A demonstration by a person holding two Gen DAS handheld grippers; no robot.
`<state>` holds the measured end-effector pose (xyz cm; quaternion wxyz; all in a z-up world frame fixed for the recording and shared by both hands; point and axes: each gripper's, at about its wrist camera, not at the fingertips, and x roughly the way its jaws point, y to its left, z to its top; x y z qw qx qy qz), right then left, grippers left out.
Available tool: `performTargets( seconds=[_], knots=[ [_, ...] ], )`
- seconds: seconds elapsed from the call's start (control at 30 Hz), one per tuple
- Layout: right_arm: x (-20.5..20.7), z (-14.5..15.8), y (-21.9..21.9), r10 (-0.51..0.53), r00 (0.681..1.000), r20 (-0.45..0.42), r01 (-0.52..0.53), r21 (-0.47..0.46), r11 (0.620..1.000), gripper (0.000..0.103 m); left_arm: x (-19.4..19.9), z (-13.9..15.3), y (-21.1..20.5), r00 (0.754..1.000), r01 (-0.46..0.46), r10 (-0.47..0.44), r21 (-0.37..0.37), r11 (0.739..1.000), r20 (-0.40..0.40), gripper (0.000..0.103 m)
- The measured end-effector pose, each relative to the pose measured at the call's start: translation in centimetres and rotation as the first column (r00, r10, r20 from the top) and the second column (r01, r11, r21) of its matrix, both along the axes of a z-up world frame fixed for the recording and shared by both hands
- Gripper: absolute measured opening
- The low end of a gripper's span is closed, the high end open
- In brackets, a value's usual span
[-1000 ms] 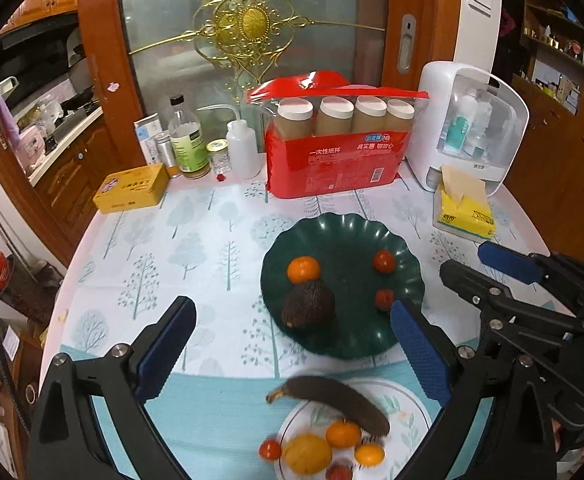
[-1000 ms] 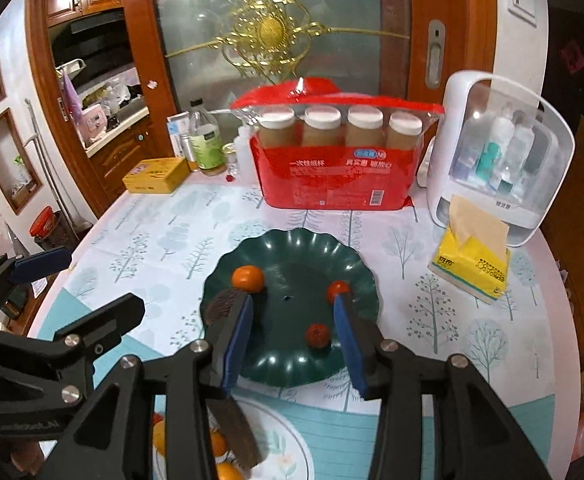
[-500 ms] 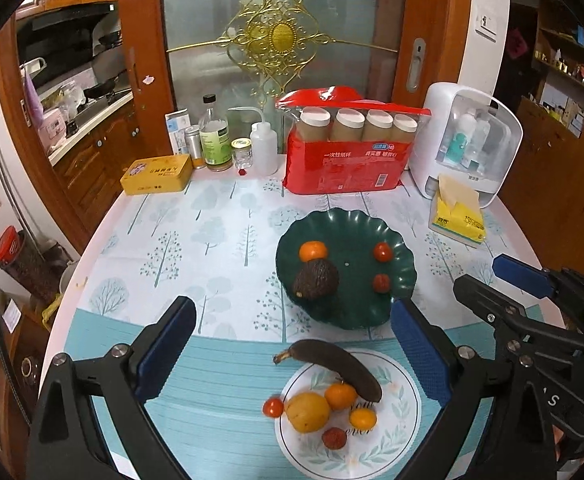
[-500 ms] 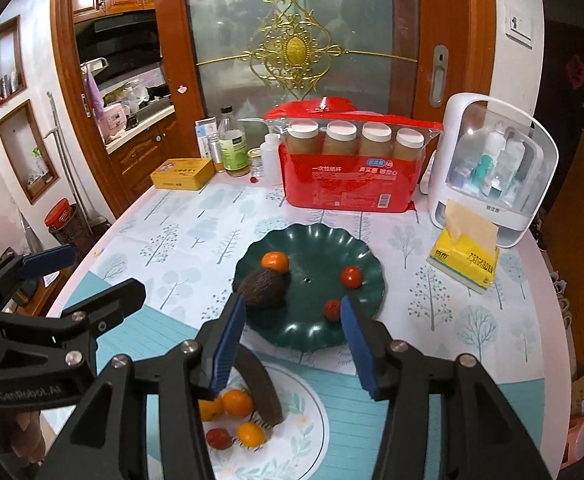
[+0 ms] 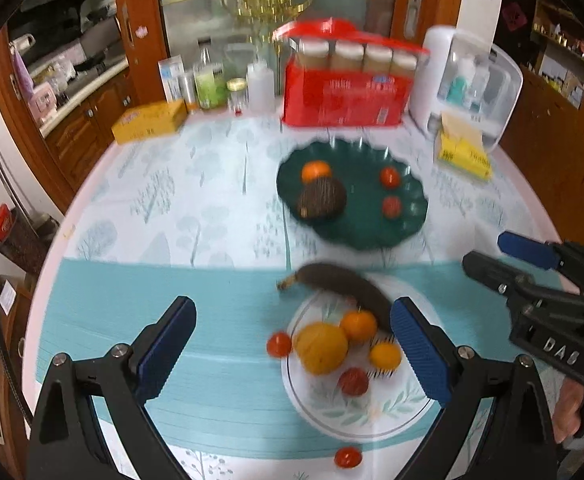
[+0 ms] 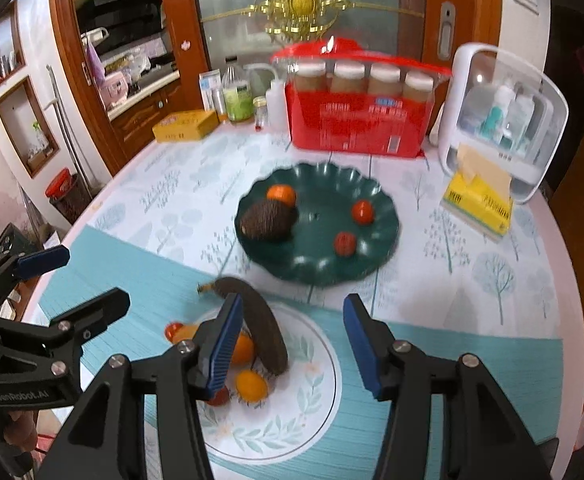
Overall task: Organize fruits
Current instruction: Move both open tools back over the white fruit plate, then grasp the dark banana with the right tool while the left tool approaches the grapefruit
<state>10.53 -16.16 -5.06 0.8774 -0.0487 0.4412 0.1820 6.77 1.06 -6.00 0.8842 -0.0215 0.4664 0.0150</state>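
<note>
A dark green plate [image 5: 407, 216] [image 6: 371, 256] holds an orange [image 5: 315, 171], a dark avocado [image 5: 320, 199] and two small red fruits [image 5: 389, 177]. Nearer me, a white floral plate [image 5: 375, 420] [image 6: 292, 420] holds a dark banana [image 5: 343, 284] [image 6: 260, 328], a large yellow fruit [image 5: 320, 347], small oranges and a red fruit. Red tomatoes lie beside it [image 5: 279, 344] and in front of it [image 5: 347, 457]. My left gripper [image 5: 292, 348] is open and empty above the white plate. My right gripper [image 6: 288, 340] is open and empty above it too.
A red pack of cups [image 5: 343, 92] [image 6: 359, 120], a white storage box [image 5: 471, 80], a yellow tissue pack [image 5: 463, 152], a yellow tin [image 5: 148, 122] and bottles [image 5: 208, 84] stand along the table's far side. The round table's edge curves left and right.
Both grippers have pulled back and up from the green plate, so the white plate and its fruits have come fully into view. Both stay open and empty.
</note>
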Motion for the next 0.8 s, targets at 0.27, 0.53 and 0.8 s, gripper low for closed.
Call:
performTargets(
  seconds=[0.27,0.53,0.8],
  knots=[
    [0.4,-4.8,0.3,0.004,0.995,-0.1,-0.005,-0.009,1.0,0.053,0.1,-6.2,0.1,0.994,0.018,-0.023,-0.042,0.999,-0.107,0.093],
    [3.4,-8.5,2.0,0.03,0.979,-0.201,-0.031,0.002,1.0,0.053,1.3,-10.4,0.3,0.982,0.013,-0.03,-0.089,0.996,-0.185,0.077],
    [6.4,-11.2,4.9,0.068,0.965,-0.254,-0.071,-0.003,0.997,0.053,2.5,-12.3,0.4,0.972,0.01,-0.051,-0.173,0.985,-0.23,0.072]
  ],
)
